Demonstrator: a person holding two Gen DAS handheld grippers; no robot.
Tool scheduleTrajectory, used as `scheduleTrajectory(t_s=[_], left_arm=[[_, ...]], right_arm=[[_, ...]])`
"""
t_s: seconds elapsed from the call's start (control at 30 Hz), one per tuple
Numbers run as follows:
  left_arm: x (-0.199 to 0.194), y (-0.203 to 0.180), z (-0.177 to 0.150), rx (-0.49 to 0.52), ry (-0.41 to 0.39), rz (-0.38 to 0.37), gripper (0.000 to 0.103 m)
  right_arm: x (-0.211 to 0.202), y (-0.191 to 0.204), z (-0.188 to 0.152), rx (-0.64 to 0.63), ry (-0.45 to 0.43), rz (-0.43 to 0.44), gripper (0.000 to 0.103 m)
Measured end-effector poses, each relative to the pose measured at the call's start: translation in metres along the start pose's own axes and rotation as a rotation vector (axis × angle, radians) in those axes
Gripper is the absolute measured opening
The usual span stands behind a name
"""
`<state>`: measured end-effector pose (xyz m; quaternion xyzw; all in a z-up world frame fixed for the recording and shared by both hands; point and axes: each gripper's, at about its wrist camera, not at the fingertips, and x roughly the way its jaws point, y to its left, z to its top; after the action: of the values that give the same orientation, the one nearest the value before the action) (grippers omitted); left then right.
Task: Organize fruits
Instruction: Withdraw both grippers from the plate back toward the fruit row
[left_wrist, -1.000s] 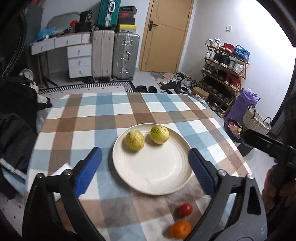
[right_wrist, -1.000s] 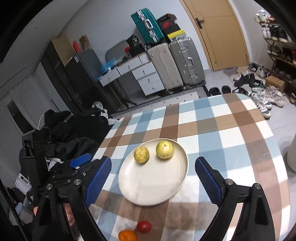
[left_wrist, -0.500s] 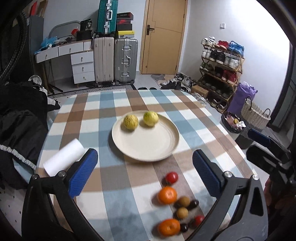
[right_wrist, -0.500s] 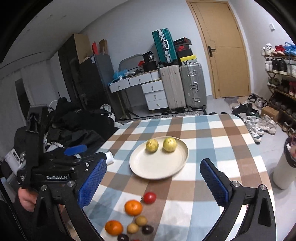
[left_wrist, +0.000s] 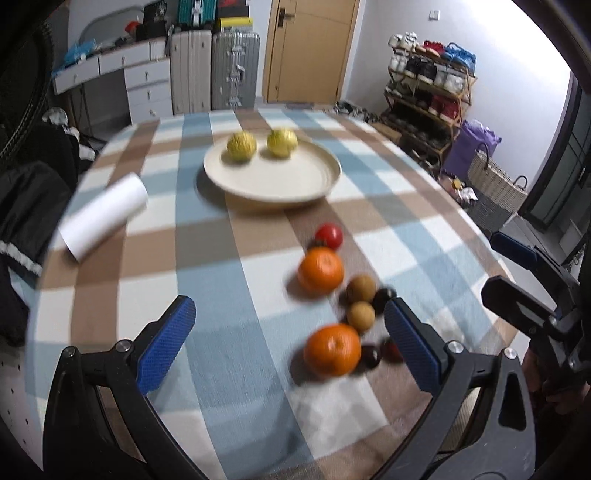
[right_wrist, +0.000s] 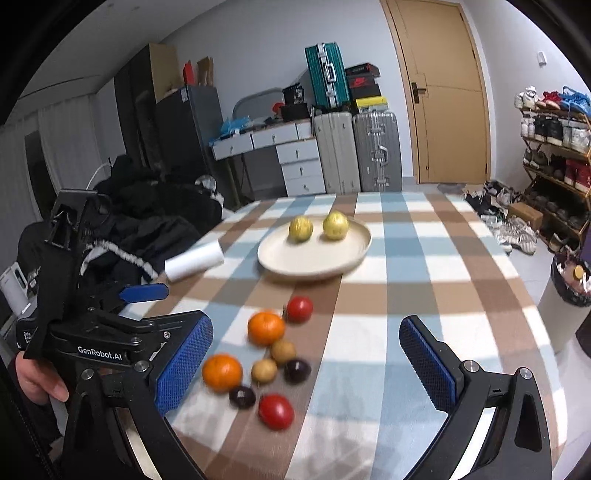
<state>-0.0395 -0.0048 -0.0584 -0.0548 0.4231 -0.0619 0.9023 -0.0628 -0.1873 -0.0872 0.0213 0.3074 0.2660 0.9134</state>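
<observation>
Just ahead of the left gripper (left_wrist: 288, 347), whose jaws stand wide apart and empty, lies a loose cluster of fruits (left_wrist: 347, 306) on the checked tablecloth (left_wrist: 229, 280). Beyond them a plate (left_wrist: 273, 177) carries two yellow fruits (left_wrist: 242, 146). The right gripper (right_wrist: 306, 363) likewise gapes empty above the same cluster.

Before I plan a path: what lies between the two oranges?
Two small brown fruits sit between the near orange and the far orange, clearest in the right wrist view.
</observation>
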Motion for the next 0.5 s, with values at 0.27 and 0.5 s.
scheduleTrajectory(t_s=[0.27,0.5], left_arm=[[0.025,0.010,-0.017,-0.047,0.071,-0.111,0.102],[0.034,0.014,-0.019,-0.077,0.089,-0.196,0.091]], right_arm=[[0.009,-0.004,-0.021,0.060,0.039,0.012,0.103],[0.014,-0.010,-0.024,0.087,0.057,-0.001,0.103]])
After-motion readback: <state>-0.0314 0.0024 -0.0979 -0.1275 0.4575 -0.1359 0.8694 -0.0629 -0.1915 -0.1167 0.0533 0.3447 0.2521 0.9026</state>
